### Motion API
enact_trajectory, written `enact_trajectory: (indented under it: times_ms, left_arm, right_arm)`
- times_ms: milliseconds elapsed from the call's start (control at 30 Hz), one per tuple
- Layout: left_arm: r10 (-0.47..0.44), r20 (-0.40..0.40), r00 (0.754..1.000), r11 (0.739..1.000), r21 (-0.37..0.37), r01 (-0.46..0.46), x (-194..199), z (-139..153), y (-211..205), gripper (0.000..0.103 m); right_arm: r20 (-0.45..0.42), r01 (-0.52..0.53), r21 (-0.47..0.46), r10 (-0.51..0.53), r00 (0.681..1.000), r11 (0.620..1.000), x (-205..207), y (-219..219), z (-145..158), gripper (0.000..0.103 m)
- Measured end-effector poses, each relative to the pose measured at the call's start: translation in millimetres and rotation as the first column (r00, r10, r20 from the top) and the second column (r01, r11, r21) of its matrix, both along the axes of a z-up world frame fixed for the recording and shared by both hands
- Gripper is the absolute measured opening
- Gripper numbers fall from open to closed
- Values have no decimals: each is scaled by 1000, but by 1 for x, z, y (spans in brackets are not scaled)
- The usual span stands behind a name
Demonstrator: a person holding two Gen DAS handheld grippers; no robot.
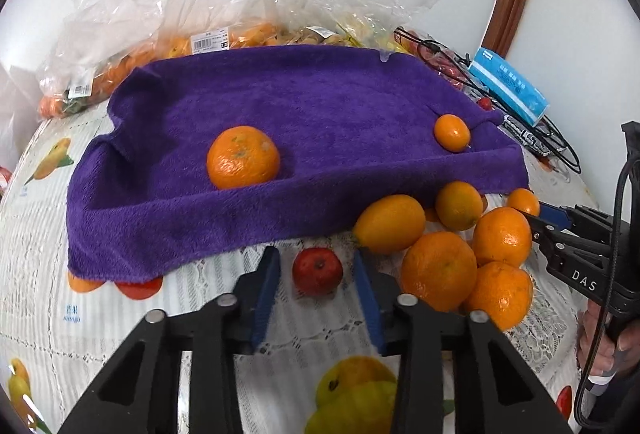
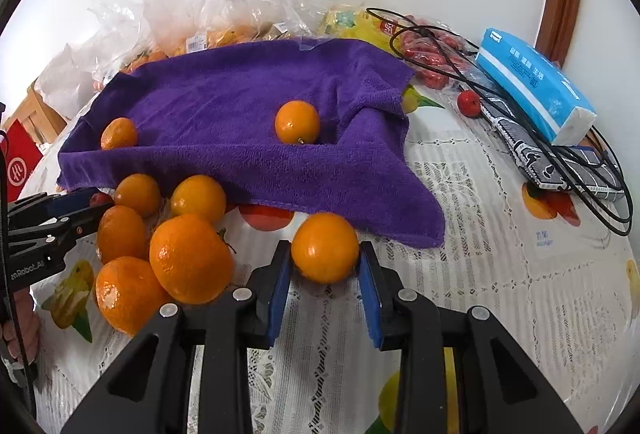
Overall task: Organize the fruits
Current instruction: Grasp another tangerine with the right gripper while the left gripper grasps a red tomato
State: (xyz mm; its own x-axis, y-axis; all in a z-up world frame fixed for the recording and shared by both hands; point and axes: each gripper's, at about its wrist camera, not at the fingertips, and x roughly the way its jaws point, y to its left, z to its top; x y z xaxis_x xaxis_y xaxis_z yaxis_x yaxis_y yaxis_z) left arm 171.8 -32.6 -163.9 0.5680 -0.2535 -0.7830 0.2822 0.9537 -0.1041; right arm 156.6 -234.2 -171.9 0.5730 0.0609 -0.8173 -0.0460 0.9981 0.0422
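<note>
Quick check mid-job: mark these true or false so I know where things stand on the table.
1. Two orange fruits lie on the purple towel. True.
2. The right hand-held gripper is shut on a small orange fruit. True.
3. The small red fruit between the left hand-held gripper fingers lies on the towel. False: it lies on the tablecloth, in front of the towel.
4. The blue tissue pack sits on the towel. False: it lies off to the side, clear of the towel.
</note>
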Motion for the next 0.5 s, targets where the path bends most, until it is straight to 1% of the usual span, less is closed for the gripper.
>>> enact_trajectory:
  times_ms: [33, 100, 333, 500]
  left_arm:
    - [-3, 1, 1000, 1000, 5, 3, 0, 0, -1, 28]
    - [-8, 2, 1000, 1000, 11, 8, -1, 0, -2, 24]
    - [-2, -6, 1000, 999, -42, 1, -2, 0, 5, 24]
    - [14, 1, 1000, 999, -50, -14, -6, 4, 11, 24]
  right_arm:
    - [0, 0, 2, 0, 1000, 1000, 0, 0, 0, 33]
    - [3, 5, 11, -5, 1000, 1000, 0, -1, 0, 32]
    - [15, 12, 33, -12, 1000, 999, -2, -5, 2, 32]
    - [45, 22, 43, -24, 999, 999, -6, -8, 9, 32]
